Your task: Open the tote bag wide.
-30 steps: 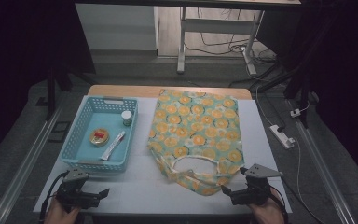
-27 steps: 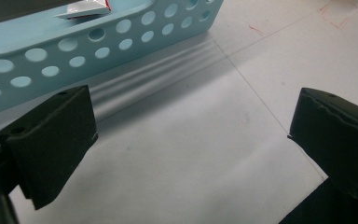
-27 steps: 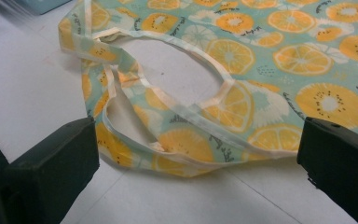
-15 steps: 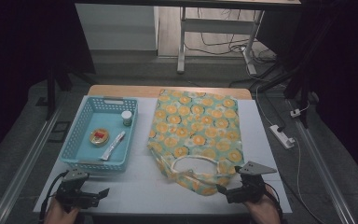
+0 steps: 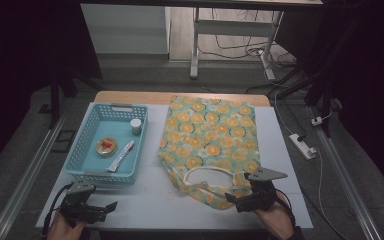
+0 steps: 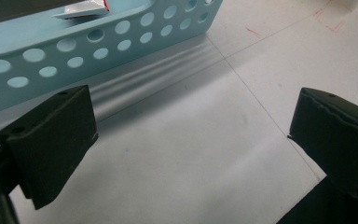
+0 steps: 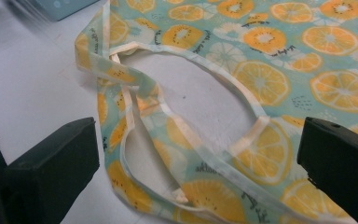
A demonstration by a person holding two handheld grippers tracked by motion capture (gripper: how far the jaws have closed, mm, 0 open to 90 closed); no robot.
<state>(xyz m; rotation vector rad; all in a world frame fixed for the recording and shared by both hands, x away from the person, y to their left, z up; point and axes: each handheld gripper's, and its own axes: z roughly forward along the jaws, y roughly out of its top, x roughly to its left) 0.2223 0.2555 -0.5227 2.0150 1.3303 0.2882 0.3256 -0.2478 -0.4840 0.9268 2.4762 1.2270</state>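
Note:
A tote bag printed with orange slices lies flat on the white table, its handles toward the front. My right gripper hovers at the bag's front right corner. It is open, and the looped handles lie between and beyond its jaws. My left gripper rests near the front left edge, open over bare table, just in front of the blue basket.
The blue basket at the left holds a small white bottle, a round tin and a tube. A power strip lies on the floor to the right. A desk frame stands behind the table.
My right gripper has shifted a little to the left, onto the bag's front corner by the handles. The left gripper has stayed put.

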